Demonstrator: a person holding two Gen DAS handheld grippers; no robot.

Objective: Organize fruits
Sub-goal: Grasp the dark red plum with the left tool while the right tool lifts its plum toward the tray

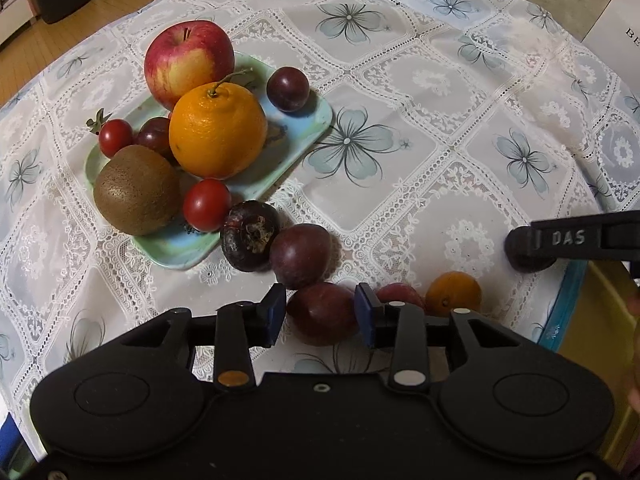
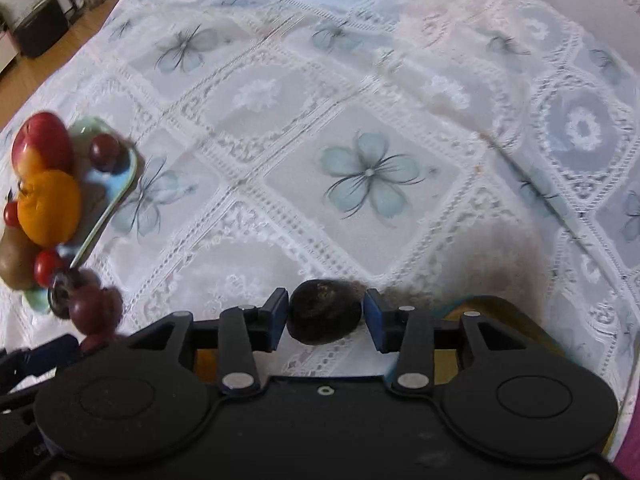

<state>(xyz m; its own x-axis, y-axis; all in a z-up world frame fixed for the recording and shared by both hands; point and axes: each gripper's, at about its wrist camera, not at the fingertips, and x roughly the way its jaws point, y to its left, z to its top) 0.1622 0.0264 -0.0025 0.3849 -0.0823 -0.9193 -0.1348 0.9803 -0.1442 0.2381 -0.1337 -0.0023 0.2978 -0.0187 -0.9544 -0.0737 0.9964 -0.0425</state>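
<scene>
Dark brown water chestnut (image 2: 325, 312) pinched between right gripper (image 2: 326, 314) pads, above lace tablecloth (image 2: 360, 120). Left gripper (image 1: 321, 314) jaws apart, straddling plum (image 1: 322, 314) near tray (image 1: 176, 254) of fruit.

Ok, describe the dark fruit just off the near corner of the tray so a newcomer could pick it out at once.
Find the pale green tray piled with fruit on the lace tablecloth. Just off its near corner, below the cherry tomato, sits the dark water chestnut, touching a plum. Unlike the smooth reddish plums, it is almost black, flattened, with a rough crusty patch on top.
</scene>
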